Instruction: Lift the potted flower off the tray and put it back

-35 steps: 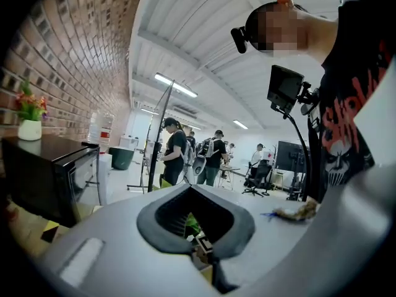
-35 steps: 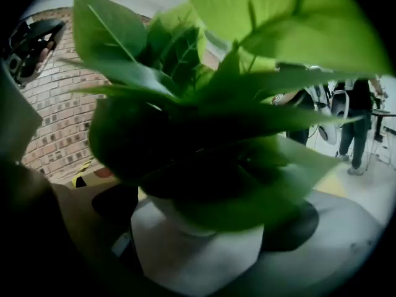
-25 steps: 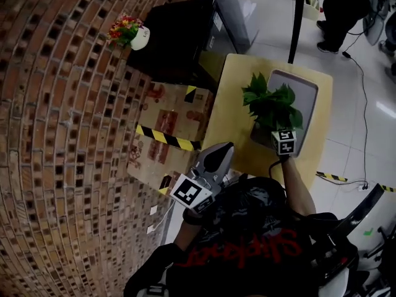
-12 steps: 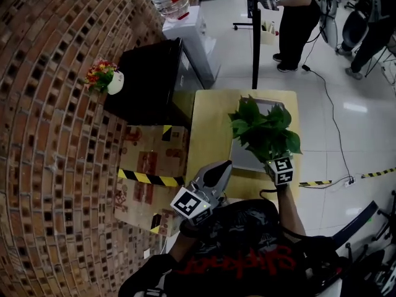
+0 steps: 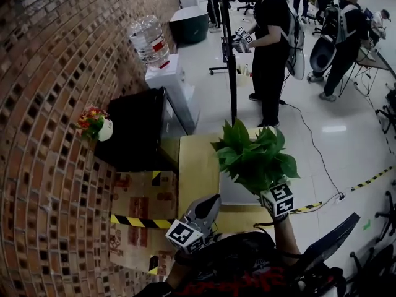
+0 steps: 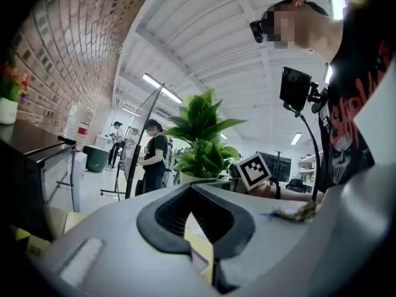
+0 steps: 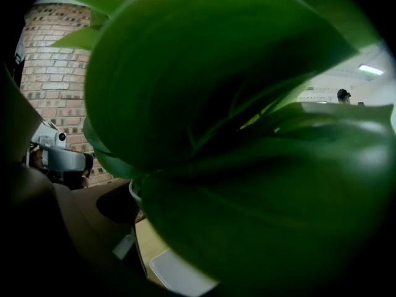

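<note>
In the head view the potted flower (image 5: pixel 253 159), a bushy green plant, hangs above the grey tray (image 5: pixel 234 193) on the yellow table (image 5: pixel 195 163). My right gripper (image 5: pixel 271 190) is under the leaves, shut on the pot, with its marker cube showing. In the right gripper view the leaves (image 7: pixel 235 122) fill nearly everything. Only a bit of the white pot rim (image 7: pixel 132 194) shows, with the tray (image 7: pixel 179 276) below; the jaws are hidden. My left gripper (image 5: pixel 212 200) hovers at the table's near left edge, jaws shut on nothing (image 6: pixel 193 193).
A black cabinet (image 5: pixel 136 129) with a small pot of red and yellow flowers (image 5: pixel 94 122) stands left of the table. A water dispenser (image 5: pixel 162 67) is behind it. A taped cardboard box (image 5: pixel 139 206) sits by the brick wall. People (image 5: pixel 272 48) stand beyond the table.
The potted flower has risen off the tray with my right gripper and looms closer to the head camera. The head view has tilted up. The left gripper has hardly moved.
</note>
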The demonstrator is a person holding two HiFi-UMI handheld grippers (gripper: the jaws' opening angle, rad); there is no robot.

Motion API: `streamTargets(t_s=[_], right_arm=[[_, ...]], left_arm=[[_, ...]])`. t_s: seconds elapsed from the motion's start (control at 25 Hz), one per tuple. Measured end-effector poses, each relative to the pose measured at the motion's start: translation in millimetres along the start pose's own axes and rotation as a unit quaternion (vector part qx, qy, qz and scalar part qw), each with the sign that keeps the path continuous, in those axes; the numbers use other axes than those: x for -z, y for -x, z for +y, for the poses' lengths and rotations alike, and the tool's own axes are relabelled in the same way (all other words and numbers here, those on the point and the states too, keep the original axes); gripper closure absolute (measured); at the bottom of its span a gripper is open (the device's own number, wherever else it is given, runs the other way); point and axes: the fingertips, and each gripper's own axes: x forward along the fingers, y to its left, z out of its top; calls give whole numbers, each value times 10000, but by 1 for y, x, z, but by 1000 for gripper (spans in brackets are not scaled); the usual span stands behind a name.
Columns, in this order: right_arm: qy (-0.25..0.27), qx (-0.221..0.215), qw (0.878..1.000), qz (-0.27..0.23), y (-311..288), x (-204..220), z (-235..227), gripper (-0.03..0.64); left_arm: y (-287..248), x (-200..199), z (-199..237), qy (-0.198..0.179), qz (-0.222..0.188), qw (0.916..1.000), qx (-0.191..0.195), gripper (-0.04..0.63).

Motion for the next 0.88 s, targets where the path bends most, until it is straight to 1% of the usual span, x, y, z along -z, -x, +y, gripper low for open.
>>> streamTargets(t_s=[0.08, 0.12, 0.28, 0.48, 0.64, 0.8, 0.88], right_arm=[[-38, -73, 9999, -65, 1, -8, 8, 81], [-44, -112, 9999, -98, 1, -11, 11, 81], [-62, -288, 9994, -161, -1, -18, 21, 81], [-42, -523, 9984, -208, -4, -23, 29, 81], [-54, -575, 9979, -279, -6, -26, 30, 81], [90, -526, 9985, -117, -12, -12, 27, 81], [32, -586, 9983, 9, -16, 4, 26, 81]], left_arm=[[3, 3, 1, -122, 75, 9999, -32, 594], [5, 1, 2, -120, 41, 9999, -48, 594], [13, -10, 11, 83, -287, 9994, -183, 594], [23, -5, 26, 142, -294, 9978, -578, 594], [29, -2, 28, 253, -292, 9967, -716, 593], [30, 2, 28, 242, -253, 9964, -774, 594], [31, 7, 30, 215, -242, 9963, -793, 593]])
